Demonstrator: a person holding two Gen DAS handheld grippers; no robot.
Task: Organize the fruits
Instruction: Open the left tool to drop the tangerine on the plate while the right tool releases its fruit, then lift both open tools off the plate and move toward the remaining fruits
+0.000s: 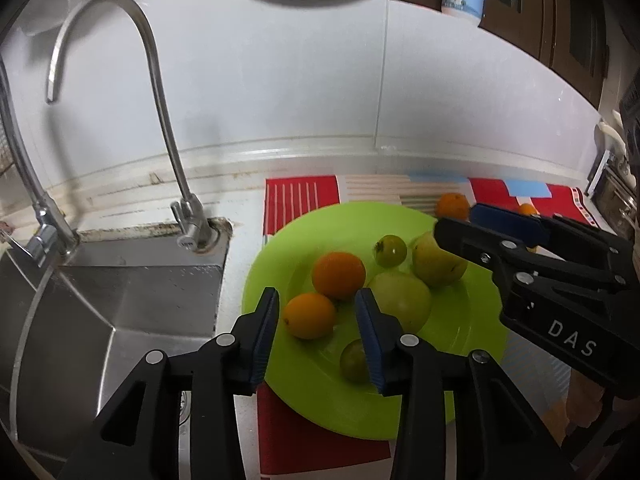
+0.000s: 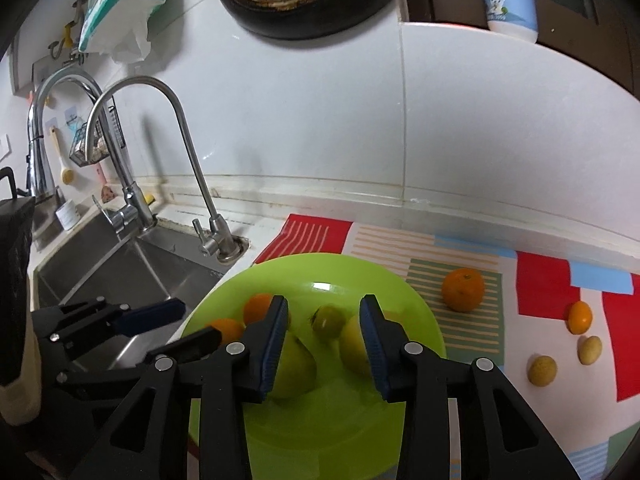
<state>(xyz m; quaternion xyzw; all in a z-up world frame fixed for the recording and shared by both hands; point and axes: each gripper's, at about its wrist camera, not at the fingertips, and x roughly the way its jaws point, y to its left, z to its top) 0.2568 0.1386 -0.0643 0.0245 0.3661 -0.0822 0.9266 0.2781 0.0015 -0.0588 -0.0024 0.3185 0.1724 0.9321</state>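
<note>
While both tools hover released over green plate (image 1: 280, 376), left tool (image 1: 316, 332) near sink-side rim, right tool (image 2: 324, 340) mid-plate.

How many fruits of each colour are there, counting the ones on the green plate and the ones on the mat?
Orange fruits: 4, two on the green plate at and, two on the mat at and
Green fruits: 4, all on the plate
Yellowish fruits: 2, on the mat
Total: 10
</note>
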